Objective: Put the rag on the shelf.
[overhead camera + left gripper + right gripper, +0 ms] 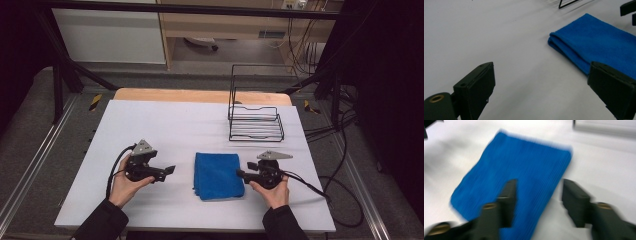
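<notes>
A folded blue cloth (218, 175) lies on the white table (150, 125), just below its centre. At the cloth's 9 o'clock the left gripper (170, 170) is held near it, jaws wide apart and empty. At 3 o'clock the right gripper (240, 174) reaches the cloth's edge, jaws apart, one over the cloth. A wire rack (255, 120) stands at the cloth's 1 o'clock.

Overhead camera looks down the table (150, 130); both gripper cameras, low and close, share the blue cloth (217, 175).
</notes>
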`<state>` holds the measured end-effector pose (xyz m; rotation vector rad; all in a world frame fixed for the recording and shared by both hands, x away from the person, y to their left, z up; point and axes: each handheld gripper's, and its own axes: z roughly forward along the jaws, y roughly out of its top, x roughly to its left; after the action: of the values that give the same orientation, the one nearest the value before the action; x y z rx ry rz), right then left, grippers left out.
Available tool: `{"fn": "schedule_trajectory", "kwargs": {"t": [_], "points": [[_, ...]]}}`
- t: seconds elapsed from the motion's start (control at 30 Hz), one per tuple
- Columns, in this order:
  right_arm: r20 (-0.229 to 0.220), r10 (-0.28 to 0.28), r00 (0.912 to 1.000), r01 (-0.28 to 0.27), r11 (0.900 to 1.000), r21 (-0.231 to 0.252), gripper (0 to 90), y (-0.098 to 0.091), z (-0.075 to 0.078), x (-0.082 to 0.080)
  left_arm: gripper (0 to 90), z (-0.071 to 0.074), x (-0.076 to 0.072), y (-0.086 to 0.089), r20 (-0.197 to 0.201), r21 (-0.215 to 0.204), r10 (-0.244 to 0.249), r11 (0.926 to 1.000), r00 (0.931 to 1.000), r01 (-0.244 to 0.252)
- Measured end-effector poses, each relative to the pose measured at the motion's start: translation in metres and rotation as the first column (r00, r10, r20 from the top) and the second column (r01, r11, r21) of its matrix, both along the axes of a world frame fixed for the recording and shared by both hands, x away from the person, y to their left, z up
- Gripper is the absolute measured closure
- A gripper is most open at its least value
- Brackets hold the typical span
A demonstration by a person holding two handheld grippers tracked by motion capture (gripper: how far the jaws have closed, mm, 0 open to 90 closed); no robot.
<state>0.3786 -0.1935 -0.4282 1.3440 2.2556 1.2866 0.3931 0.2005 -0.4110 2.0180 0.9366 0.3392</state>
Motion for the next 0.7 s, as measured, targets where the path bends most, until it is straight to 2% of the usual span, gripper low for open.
{"fn": "schedule_trajectory", "kwargs": {"t": [0.03,0.07,0.1,0.13,0.17,0.23,0.27,0.3,0.43,0.5,0.6,0.67,0.7], "points": [[0.014,0.002,0.9999,-0.002,1.0,-0.001,36.4,-0.002,0.001,0.007,7.6,0.001,0.003,-0.004,-0.001,-0.003,0.0,1.0,1.0,0.0],[0.014,0.002,0.9999,-0.002,1.0,-0.001,36.4,-0.002,0.001,0.007,7.6,0.001,0.005,-0.007,0.0,-0.004,0.0,1.0,1.0,0.0],[0.021,0.011,0.9997,-0.011,0.9999,0.004,32.5,-0.003,0.0,0.022,7.5,0.002,0.008,-0.012,-0.001,-0.005,-0.003,1.0,1.0,0.003],[0.021,0.011,0.9997,-0.011,0.9999,0.004,32.5,-0.003,0.0,0.022,7.5,0.002,0.01,-0.016,-0.005,-0.011,-0.001,0.9999,1.0,0.001],[0.018,0.015,0.9997,-0.015,0.9998,0.01,32.5,-0.003,-0.001,0.029,7.6,0.002,0.012,-0.02,-0.004,-0.012,0.0,0.9999,1.0,0.0],[0.018,0.026,0.9995,-0.027,0.9996,0.013,35.1,-0.003,-0.004,0.041,7.6,0.002,0.017,-0.027,-0.008,-0.011,-0.001,0.9999,1.0,0.001],[0.01,0.027,0.9996,-0.027,0.9996,-0.007,42.1,-0.002,-0.007,0.051,8.1,0.001,0.019,-0.03,-0.007,-0.015,0.001,0.9999,1.0,-0.001],[0.01,0.027,0.9996,-0.027,0.9996,-0.007,42.1,-0.002,-0.007,0.051,8.1,0.001,0.022,-0.033,-0.008,-0.014,-0.001,0.9999,1.0,0.001],[-0.018,0.058,0.9982,-0.058,0.9981,-0.023,51.5,0.004,-0.017,0.065,11.3,-0.003,0.031,-0.045,-0.025,-0.016,0.005,0.9999,0.9997,-0.006],[-0.022,0.057,0.9981,-0.058,0.998,-0.027,52.8,0.005,-0.02,0.067,12.3,-0.005,0.035,-0.051,-0.03,-0.003,0.012,0.9999,0.9995,-0.012],[-0.039,0.062,0.9973,-0.064,0.9964,-0.055,56.2,0.006,-0.025,0.071,16.0,-0.008,0.042,-0.061,-0.046,-0.008,0.013,0.9999,0.9989,-0.013],[-0.052,0.076,0.9958,-0.078,0.996,-0.044,61.8,0.008,-0.027,0.072,19.9,-0.011,0.047,-0.068,-0.057,0.019,0.023,0.9996,0.9981,-0.022],[-0.052,0.076,0.9958,-0.078,0.996,-0.044,61.8,0.008,-0.027,0.072,19.9,-0.012,0.05,-0.071,-0.064,0.036,0.025,0.9991,0.9976,-0.022]]}}
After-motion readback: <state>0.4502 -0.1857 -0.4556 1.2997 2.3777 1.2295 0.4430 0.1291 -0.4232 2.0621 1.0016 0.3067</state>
